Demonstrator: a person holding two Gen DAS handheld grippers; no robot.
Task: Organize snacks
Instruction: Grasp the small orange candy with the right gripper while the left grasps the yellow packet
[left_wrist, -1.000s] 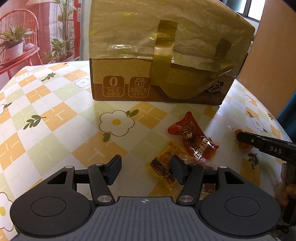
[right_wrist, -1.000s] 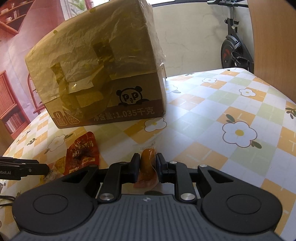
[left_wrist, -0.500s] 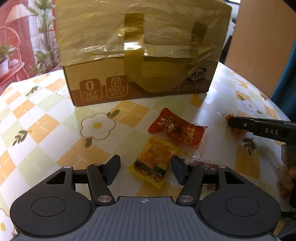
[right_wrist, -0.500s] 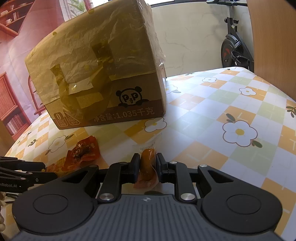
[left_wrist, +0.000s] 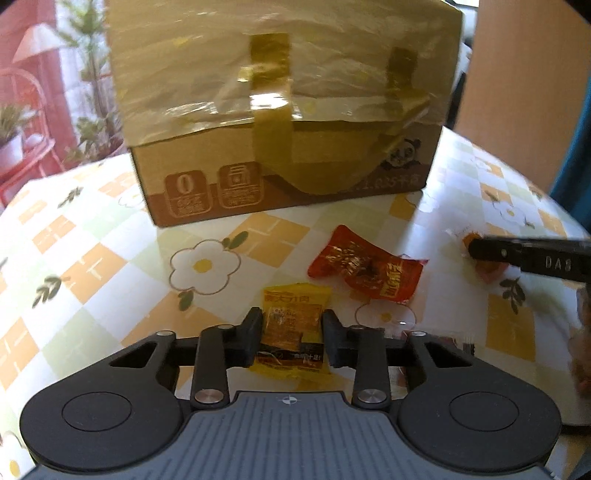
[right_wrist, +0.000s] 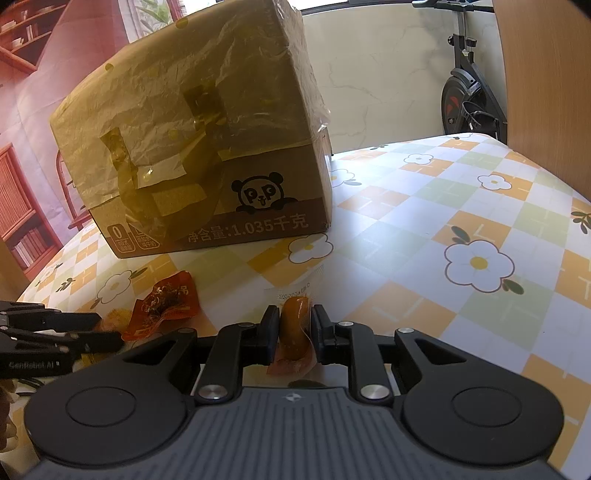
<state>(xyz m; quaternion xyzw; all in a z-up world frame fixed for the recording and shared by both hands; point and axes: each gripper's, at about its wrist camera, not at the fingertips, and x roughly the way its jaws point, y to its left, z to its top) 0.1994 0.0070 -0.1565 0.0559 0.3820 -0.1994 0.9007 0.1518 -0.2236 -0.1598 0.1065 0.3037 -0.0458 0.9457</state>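
A yellow snack packet (left_wrist: 295, 301) lies on the flowered tablecloth (left_wrist: 92, 266) between the fingers of my left gripper (left_wrist: 291, 318). The jaws are closing and both pads press its sides. Just beyond it, to the right, lies a red snack packet (left_wrist: 365, 269), which the right wrist view shows low on the left as a crumpled red packet (right_wrist: 166, 302). My right gripper (right_wrist: 294, 312) is shut on an orange snack in a clear wrapper (right_wrist: 293, 326), low over the table. A taped cardboard box (right_wrist: 192, 147) stands behind the snacks.
The cardboard box (left_wrist: 284, 110) fills the far middle of the table. Another small packet (left_wrist: 436, 338) peeks out under my left gripper's right finger. A wooden panel (right_wrist: 546, 74) and an exercise bike (right_wrist: 469, 99) stand off the table's right side.
My left gripper has slid over the yellow packet and closed its jaws on it. The right gripper has stayed still, gripping the orange snack.
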